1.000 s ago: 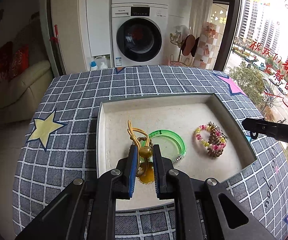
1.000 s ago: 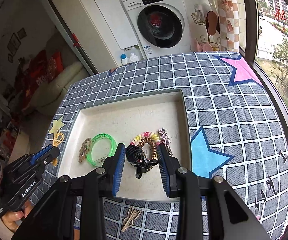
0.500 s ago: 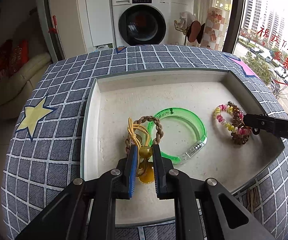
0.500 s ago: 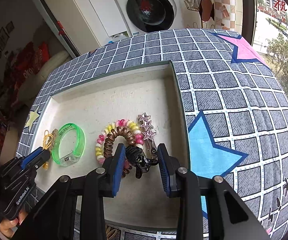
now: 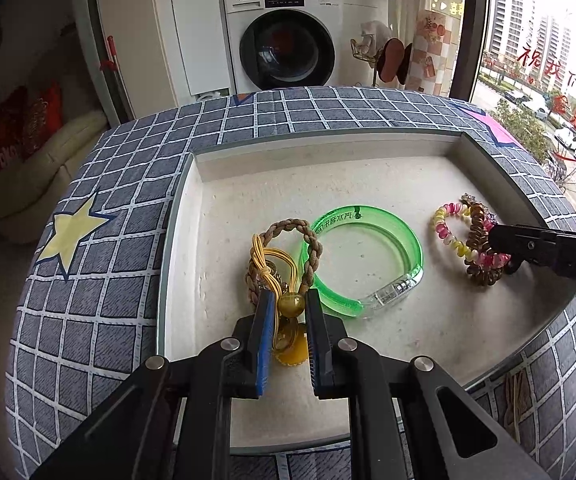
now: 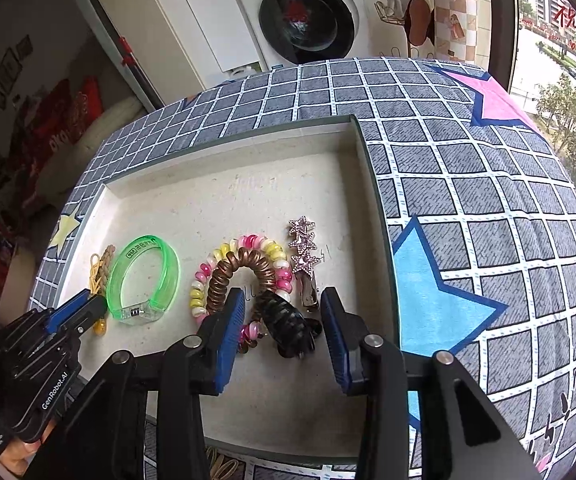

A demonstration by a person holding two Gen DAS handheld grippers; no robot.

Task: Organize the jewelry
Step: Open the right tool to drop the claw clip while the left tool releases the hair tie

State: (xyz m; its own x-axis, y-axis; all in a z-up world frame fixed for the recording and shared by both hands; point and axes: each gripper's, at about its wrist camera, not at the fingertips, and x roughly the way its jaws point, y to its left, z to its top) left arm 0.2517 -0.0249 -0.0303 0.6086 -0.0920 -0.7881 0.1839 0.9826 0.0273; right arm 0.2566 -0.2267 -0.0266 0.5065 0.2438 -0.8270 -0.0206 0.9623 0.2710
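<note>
A shallow cream tray (image 5: 328,168) (image 6: 223,200) lies on the checked cloth. My left gripper (image 5: 287,304) is shut on a yellow cord charm with an amber bead (image 5: 291,305), low over the tray's left part, beside a brown braided bracelet (image 5: 312,240). A green bangle (image 5: 368,256) (image 6: 143,276) lies in the middle. My right gripper (image 6: 281,312) is open, its jaws on either side of a black hair clip (image 6: 288,324) that rests on the tray. Beside it lie a pink-yellow bead bracelet (image 6: 247,244), a brown coil tie (image 6: 243,268) and a star hair clip (image 6: 304,248).
The tablecloth (image 6: 468,184) has blue, pink and yellow stars. A thin tan item (image 5: 512,404) lies on the cloth by the tray's near right corner. A washing machine (image 5: 283,36) stands behind the table, a sofa (image 5: 35,176) at left, a window at right.
Both grippers have come down lower into the tray. My right gripper's jaws have spread wider and the black clip now rests on the tray. My left gripper still holds the charm.
</note>
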